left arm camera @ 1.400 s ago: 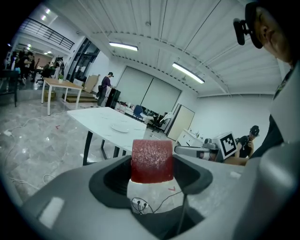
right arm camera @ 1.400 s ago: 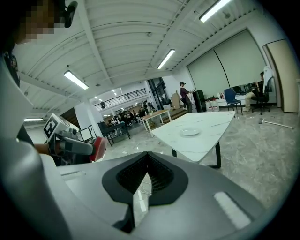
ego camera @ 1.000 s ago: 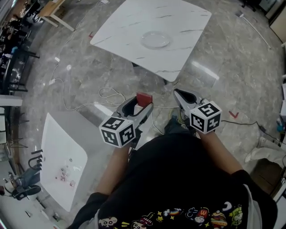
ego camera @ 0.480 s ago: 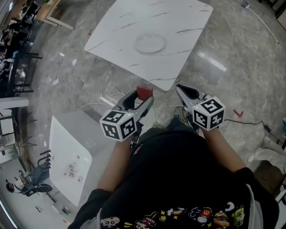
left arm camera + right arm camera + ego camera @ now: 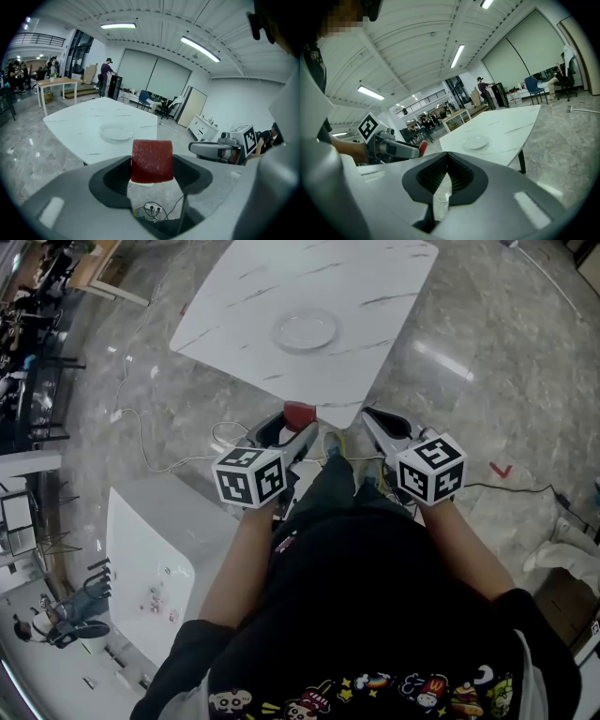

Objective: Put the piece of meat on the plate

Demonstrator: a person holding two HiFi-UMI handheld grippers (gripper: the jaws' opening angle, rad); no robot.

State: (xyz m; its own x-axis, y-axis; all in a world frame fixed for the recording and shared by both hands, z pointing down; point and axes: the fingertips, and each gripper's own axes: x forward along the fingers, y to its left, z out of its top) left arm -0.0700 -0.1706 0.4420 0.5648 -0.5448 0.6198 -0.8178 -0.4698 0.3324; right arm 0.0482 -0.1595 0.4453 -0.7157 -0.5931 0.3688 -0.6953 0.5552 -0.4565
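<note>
A dark red block of meat (image 5: pixel 299 415) (image 5: pixel 151 161) is pinched between the jaws of my left gripper (image 5: pixel 292 422) (image 5: pixel 151 164), held in the air just short of the near corner of the white marble table (image 5: pixel 375 296) (image 5: pixel 75 124). A clear glass plate (image 5: pixel 305 332) (image 5: pixel 116 133) (image 5: pixel 475 141) lies near the middle of that table, well ahead of the meat. My right gripper (image 5: pixel 375 421) (image 5: pixel 446 174) hangs beside the left one, shut with nothing in it. The left gripper and the meat's edge (image 5: pixel 423 148) show at the left of the right gripper view.
A white cable with a power strip (image 5: pixel 230 442) lies on the marble floor under the grippers. A second white table (image 5: pixel 150 559) stands at the lower left. Red tape marks (image 5: pixel 500 469) the floor at right. People, desks and chairs (image 5: pixel 110 77) are far behind the table.
Both grippers and the person have moved forward toward the marble table. The table and plate now lie closer, and the meat stays gripped in the left gripper.
</note>
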